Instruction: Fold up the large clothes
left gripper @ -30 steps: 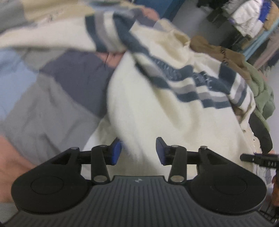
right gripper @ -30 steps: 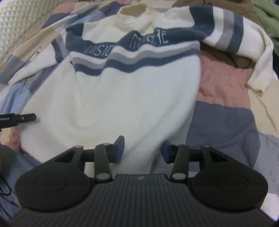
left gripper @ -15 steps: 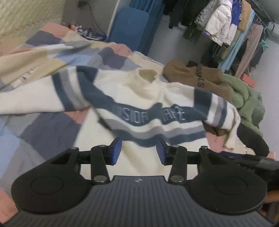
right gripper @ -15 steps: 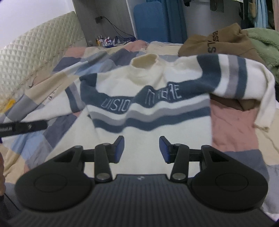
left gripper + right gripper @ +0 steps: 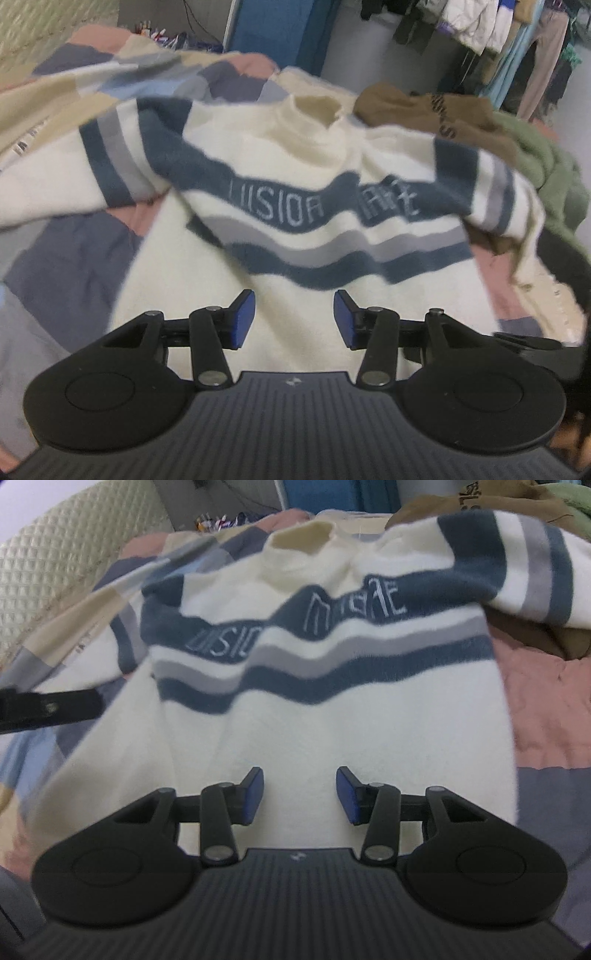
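A cream sweater (image 5: 295, 192) with navy and grey wavy stripes and lettering lies front up on the patchwork quilt (image 5: 74, 266). Its collar (image 5: 314, 107) points away from me. One sleeve (image 5: 55, 184) stretches out to the left, and the other sleeve (image 5: 491, 192) drapes over the clothes pile on the right. My left gripper (image 5: 293, 299) hovers over the lower body of the sweater; its jaws are opening with nothing between them. My right gripper (image 5: 300, 775) stands open above the same plain cream part of the sweater (image 5: 332, 720), holding nothing.
A brown hoodie (image 5: 424, 110) and a green fleece (image 5: 546, 177) are piled at the far right of the bed. Hanging clothes (image 5: 498, 37) fill the back right. A quilted headboard (image 5: 55, 572) rises on the left. The other gripper's black finger (image 5: 48, 709) juts in from the left.
The left view swung from close over the sweater's side to face its striped front squarely. The right gripper sank closer to the sweater's lower body. Both stayed empty.
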Available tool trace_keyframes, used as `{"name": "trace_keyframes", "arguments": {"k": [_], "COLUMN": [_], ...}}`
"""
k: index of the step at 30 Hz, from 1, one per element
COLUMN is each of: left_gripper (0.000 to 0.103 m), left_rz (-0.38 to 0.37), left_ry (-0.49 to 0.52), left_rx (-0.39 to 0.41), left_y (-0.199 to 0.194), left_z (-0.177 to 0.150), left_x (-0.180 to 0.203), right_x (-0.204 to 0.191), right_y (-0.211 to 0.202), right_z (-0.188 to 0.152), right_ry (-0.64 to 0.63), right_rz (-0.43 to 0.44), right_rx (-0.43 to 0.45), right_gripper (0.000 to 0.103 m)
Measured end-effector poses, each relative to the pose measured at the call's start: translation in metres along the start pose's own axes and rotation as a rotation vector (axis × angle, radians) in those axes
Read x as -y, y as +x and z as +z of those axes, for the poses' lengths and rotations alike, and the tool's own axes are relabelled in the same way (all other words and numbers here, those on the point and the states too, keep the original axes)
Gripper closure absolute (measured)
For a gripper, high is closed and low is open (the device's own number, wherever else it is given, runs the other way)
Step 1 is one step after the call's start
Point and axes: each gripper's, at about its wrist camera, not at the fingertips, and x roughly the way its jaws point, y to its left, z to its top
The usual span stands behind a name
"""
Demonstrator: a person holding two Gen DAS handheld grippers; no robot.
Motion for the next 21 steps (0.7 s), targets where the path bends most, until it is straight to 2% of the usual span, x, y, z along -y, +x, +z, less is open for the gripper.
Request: {"name": "trace_keyframes", "arguments": {"k": [5,9,15,19,21], "left_gripper": [0.05,0.05,0.05,0.05,0.05], "left_rz": [-0.016,-0.043,-0.015,-0.054,-0.063], "left_ry": [-0.024,-0.055,0.061,0.041,0.034], "left_rx": [-0.013,-0.028,-0.021,-0.013,-0.002], "left_y": [0.036,0.046,0.05,0.046,0.041], "left_z": [-0.019,-0.038,-0.055,-0.052,-0.051], "left_x": [-0.008,-0.017,-0.007,-0.007,-0.009], "right_x": [0.007,0.01,0.035,0.058,0.075], "right_y": [0.006,0.007,-0.003,-0.022,-0.03], "right_z": [-0.024,-0.02,-0.006,0.011,0.024], "right_ry": [0.0,0.057,0.254,0.309,0.325], "right_rz": [0.007,0.012,0.061,0.005,-0.05], "right_rx": [-0.021,-0.03,0.003,0.077,0.106], "right_gripper": [0.057,0.057,0.057,0.057,0.051]}}
